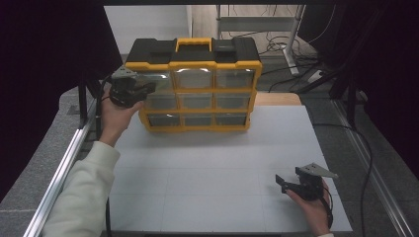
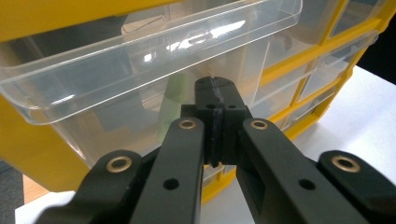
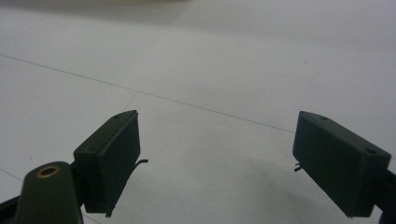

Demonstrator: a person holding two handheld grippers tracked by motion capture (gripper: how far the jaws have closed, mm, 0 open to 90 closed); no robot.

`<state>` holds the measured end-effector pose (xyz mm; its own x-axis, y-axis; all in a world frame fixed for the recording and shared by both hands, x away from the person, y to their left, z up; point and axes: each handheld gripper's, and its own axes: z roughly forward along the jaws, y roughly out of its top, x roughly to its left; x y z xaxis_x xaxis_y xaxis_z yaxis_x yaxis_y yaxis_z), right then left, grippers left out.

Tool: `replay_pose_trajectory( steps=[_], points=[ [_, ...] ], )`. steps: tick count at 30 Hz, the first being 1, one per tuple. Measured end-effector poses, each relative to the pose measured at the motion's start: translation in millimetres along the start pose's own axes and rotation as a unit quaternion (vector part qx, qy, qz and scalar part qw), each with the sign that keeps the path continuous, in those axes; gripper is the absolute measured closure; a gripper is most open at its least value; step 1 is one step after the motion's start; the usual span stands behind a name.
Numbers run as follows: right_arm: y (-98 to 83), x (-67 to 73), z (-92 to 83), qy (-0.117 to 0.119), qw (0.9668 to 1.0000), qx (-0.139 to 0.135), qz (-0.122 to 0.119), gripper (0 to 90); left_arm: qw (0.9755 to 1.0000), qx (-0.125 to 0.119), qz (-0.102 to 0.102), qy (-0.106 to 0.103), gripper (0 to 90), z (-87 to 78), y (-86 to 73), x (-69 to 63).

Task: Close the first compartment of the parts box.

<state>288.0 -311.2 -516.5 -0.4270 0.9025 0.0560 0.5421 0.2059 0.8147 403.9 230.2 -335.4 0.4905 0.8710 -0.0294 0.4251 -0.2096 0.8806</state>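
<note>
1. The top-left clear drawer [image 2: 140, 60] of the yellow organiser [image 1: 193, 91] at the table's [image 1: 212, 168] far side stands slightly out.
2. My left gripper [image 2: 215, 100], jaws pressed together, meets its front; I push squarely.
3. My right gripper [image 3: 217, 163] waits wide open, near right.

My white tabletop [image 1: 212, 197] runs flat before me, thin seam lines crossing it [image 3: 210, 70]. An aluminium rail [image 1: 64, 163] edges its left side, and a second rail [image 1: 390, 207] lies out on the right. At the far right edge sits a wooden board [image 1: 279, 98]. Black curtains [image 1: 44, 74] hang on both sides. Beyond, on the grey floor [image 1: 29, 182] – a metal stand leg [image 1: 295, 34] with loose cables [image 1: 281, 47] tangled near it, and one black cable [image 1: 368, 163] trailing down the right.
</note>
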Motion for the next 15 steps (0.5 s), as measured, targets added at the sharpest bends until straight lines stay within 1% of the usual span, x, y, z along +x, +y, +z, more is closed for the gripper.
replay_pose_trajectory(
  steps=[15],
  points=[
    [-0.2,-0.7,-0.3,0.003,1.0,-0.001,0.002,15.3,0.9999,0.004,-0.006,0.01,89.0,6.2,6.8,5.7]
  ],
)
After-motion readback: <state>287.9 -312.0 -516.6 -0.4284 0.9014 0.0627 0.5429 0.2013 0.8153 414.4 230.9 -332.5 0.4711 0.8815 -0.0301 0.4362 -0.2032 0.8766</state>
